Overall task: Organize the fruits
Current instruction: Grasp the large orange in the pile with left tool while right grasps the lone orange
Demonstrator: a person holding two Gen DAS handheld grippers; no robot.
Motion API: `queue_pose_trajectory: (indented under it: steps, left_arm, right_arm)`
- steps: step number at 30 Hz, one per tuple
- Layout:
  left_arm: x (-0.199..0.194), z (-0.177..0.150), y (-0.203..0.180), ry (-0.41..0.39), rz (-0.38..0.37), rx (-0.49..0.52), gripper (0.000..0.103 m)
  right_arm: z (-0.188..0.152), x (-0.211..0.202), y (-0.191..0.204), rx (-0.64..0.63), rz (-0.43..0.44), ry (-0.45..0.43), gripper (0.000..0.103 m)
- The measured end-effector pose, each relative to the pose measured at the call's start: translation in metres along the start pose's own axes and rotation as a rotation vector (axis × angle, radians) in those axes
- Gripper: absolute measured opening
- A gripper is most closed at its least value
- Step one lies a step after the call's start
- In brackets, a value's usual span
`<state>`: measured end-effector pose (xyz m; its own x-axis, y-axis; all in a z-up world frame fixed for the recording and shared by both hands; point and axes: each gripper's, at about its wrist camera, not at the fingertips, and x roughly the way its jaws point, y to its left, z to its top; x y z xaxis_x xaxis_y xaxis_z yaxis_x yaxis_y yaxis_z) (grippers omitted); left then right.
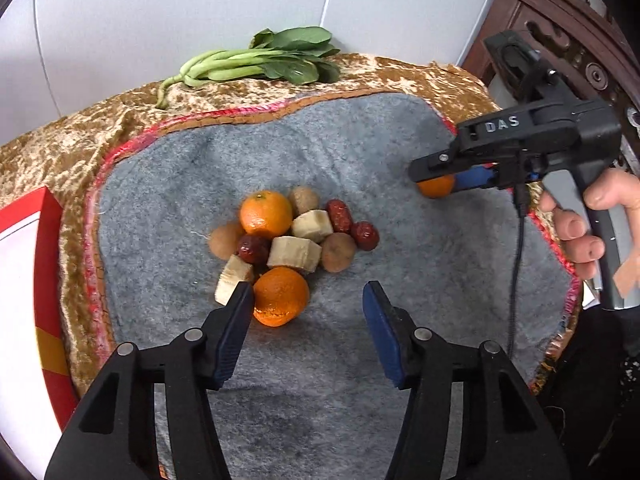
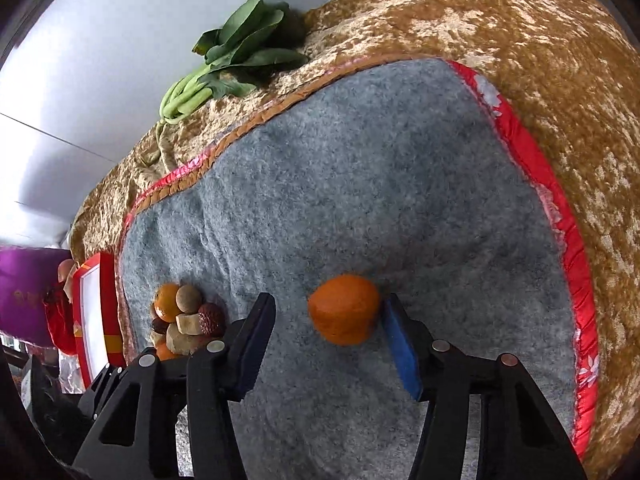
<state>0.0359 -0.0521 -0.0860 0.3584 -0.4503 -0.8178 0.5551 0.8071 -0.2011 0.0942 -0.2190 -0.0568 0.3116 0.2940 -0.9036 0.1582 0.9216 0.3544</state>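
A pile of fruit lies on the grey felt mat [image 1: 320, 152]: two mandarins [image 1: 265, 214] [image 1: 281, 296], banana chunks [image 1: 294, 254], red dates [image 1: 340, 215] and brown longans [image 1: 338, 252]. My left gripper [image 1: 308, 300] is open just in front of the pile, its left finger beside the near mandarin. My right gripper [image 2: 328, 312] is open around a third mandarin [image 2: 344, 309] that rests on the mat apart from the pile, against the right finger. It also shows in the left wrist view [image 1: 436, 186]. The pile shows at the left of the right wrist view [image 2: 184, 320].
A bunch of green leafy vegetables [image 1: 260, 60] lies at the back on the gold velvet cloth [image 1: 60, 148]. A red and white box [image 1: 28, 280] stands at the left edge. Dark carved wooden furniture [image 1: 560, 8] stands at the back right.
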Motion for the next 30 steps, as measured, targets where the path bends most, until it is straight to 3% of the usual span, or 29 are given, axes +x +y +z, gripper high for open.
queue_pose_trajectory:
  steps: [5, 10, 19, 21, 23, 25, 28, 30]
  left_arm:
    - [-0.001, -0.007, -0.013, -0.001, -0.011, 0.068, 0.056]
    - [0.006, -0.002, 0.000, -0.005, -0.013, 0.001, 0.056]
    - [0.008, -0.003, -0.009, 0.016, -0.088, 0.115, 0.056]
    - [0.010, -0.001, -0.006, 0.018, -0.059, 0.108, 0.056]
    - [0.019, 0.000, 0.000, 0.026, 0.019, 0.079, 0.056]
    - [0.025, 0.001, 0.002, 0.048, 0.016, 0.053, 0.056]
    - [0.029, 0.000, -0.008, 0.057, 0.058, 0.093, 0.055]
    - [0.030, 0.000, -0.010, 0.057, 0.052, 0.096, 0.044]
  right_arm:
    - [0.000, 0.005, 0.006, -0.011, 0.003, 0.007, 0.053]
    - [0.001, 0.007, 0.008, -0.014, 0.005, 0.008, 0.053]
    - [0.000, 0.013, 0.019, -0.055, 0.005, 0.017, 0.052]
    - [0.000, 0.014, 0.021, -0.063, 0.005, 0.018, 0.052]
    - [0.000, 0.016, 0.022, -0.067, -0.001, 0.017, 0.052]
    - [0.000, 0.017, 0.022, -0.066, -0.001, 0.017, 0.052]
    - [0.001, 0.017, 0.021, -0.067, 0.003, 0.017, 0.052]
    - [0.000, 0.017, 0.022, -0.071, 0.000, 0.016, 0.051]
